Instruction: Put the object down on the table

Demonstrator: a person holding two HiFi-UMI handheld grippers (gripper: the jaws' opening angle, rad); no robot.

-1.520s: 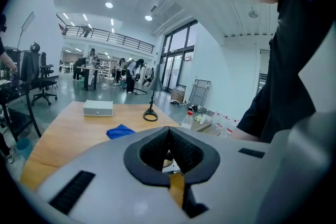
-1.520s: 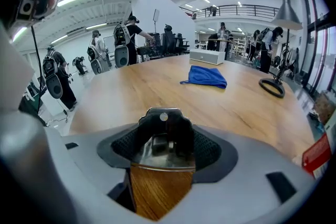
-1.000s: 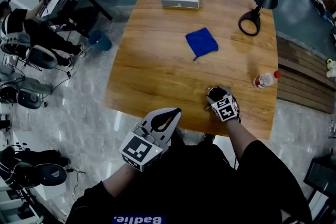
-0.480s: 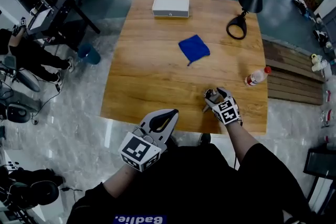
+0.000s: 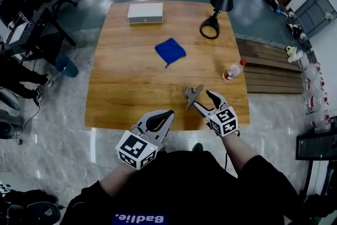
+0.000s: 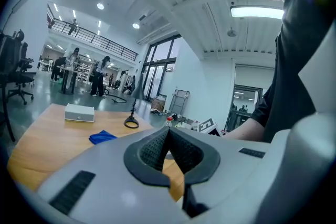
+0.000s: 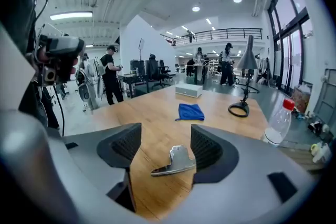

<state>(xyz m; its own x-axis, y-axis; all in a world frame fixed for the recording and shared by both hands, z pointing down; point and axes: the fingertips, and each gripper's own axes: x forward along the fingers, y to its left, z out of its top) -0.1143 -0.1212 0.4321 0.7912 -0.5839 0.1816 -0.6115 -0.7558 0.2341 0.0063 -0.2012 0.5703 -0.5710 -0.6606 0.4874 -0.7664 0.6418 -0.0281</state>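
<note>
The metal object (image 7: pixel 176 161) is a small grey piece with a dull shine. It has a wider, squarish head at one end and a thin, flat tail at the other. It lies on the wooden table (image 5: pixel 131 87), close to the near edge and toward the right side of the person. In the head view the metal object (image 5: pixel 192 95) is just in front of the right gripper (image 5: pixel 204 101).

In the right gripper view, the right gripper (image 7: pixel 164 147) has its jaws spread wide and clamps nothing. The object sits on the wood between them, very close to the right-hand pad. I cannot tell if it touches this pad.

The left gripper (image 5: pixel 167 113) is held near the body, at the table's near edge. In its own view the left gripper (image 6: pixel 169 136) has its jaws pressed together with nothing between them.

Further on the table there is a blue cloth (image 5: pixel 170 51) near the middle, well apart from the object. A plastic bottle (image 5: pixel 233 69) with a red cap lies near the right edge. At the far side are a white box (image 5: pixel 145 12) and a black desk lamp (image 5: pixel 216 5) with a ring-shaped base. None of them lies between the object and the grippers.
</note>
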